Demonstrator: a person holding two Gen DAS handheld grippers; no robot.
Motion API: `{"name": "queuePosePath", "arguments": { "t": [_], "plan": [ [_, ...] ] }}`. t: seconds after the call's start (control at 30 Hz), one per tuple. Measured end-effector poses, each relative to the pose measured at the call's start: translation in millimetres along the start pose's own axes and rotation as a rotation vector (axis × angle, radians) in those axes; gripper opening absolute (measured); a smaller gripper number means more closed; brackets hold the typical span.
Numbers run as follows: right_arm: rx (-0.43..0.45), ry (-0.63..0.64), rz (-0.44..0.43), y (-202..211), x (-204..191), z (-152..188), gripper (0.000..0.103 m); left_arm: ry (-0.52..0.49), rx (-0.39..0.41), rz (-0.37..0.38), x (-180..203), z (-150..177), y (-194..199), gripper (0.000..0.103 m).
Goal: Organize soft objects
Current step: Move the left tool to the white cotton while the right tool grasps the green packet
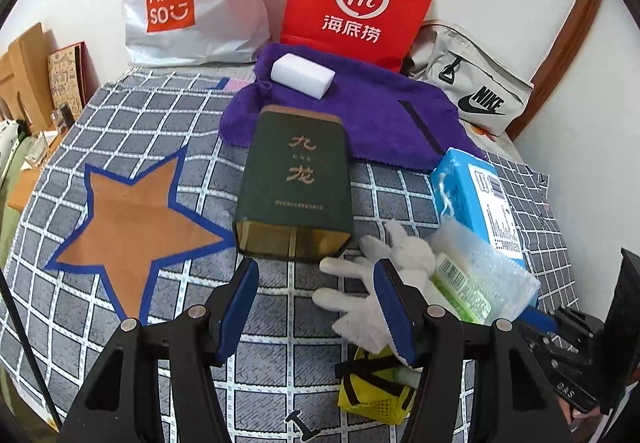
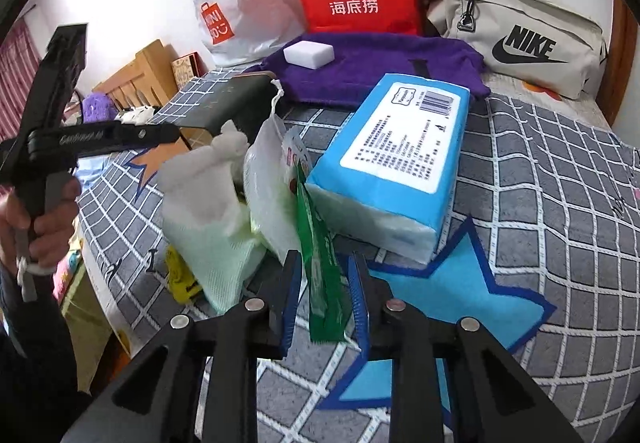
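White glove [image 1: 372,283] lies flat beside blue tissue pack [image 2: 396,163]; white sponge [image 1: 303,75] rests on purple towel [image 1: 360,111]

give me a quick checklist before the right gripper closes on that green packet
1. Green packet between the right gripper fingers: ok.
2. Right jaws open, not yet pinching: ok.
3. Packet free of neighbours: not ok, it leans on the white pouch.
4. Tissue pack clear of the jaws: ok.
5. Left gripper open and out of the way, by the white glove: ok.
6. Where the packet should go: cannot tell.

Open cloth [image 1: 280,375] before box [image 1: 294,179]
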State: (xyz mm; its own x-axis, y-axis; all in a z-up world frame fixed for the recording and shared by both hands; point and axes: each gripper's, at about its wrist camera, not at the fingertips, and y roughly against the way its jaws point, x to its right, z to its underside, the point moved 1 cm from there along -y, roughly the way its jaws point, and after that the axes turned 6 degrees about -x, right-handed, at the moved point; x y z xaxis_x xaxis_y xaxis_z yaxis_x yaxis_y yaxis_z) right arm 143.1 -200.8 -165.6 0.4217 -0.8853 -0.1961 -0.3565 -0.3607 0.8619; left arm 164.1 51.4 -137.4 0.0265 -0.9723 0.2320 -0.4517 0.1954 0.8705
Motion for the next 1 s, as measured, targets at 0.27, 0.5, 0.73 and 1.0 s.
{"name": "queuePosePath", "arguments": {
  "t": [0.27,0.5,0.73,1.0],
  "plan": [
    [-0.024,0.067,0.069,-10.2,-11.5,-7.6,0.022,0.017,-0.007,-0.016,-13.1,9.2,-0.7,0.058],
    [-0.053,0.114,0.104,-8.0,-23.0,-1.3,0.022,0.016,-0.011,0.002,-14.3,12.7,-1.9,0.058],
    [-0.051,0.072,0.100,-25.7,-10.6,-4.0,0.011,-0.001,-0.013,0.011,-11.2,17.5,-0.1,0.058],
    [-0.005,0.082,0.072,-3.4,-11.2,10.2,0.006,-0.052,-0.007,0.099,6.9,17.5,-2.9,0.058]
  ]
}}
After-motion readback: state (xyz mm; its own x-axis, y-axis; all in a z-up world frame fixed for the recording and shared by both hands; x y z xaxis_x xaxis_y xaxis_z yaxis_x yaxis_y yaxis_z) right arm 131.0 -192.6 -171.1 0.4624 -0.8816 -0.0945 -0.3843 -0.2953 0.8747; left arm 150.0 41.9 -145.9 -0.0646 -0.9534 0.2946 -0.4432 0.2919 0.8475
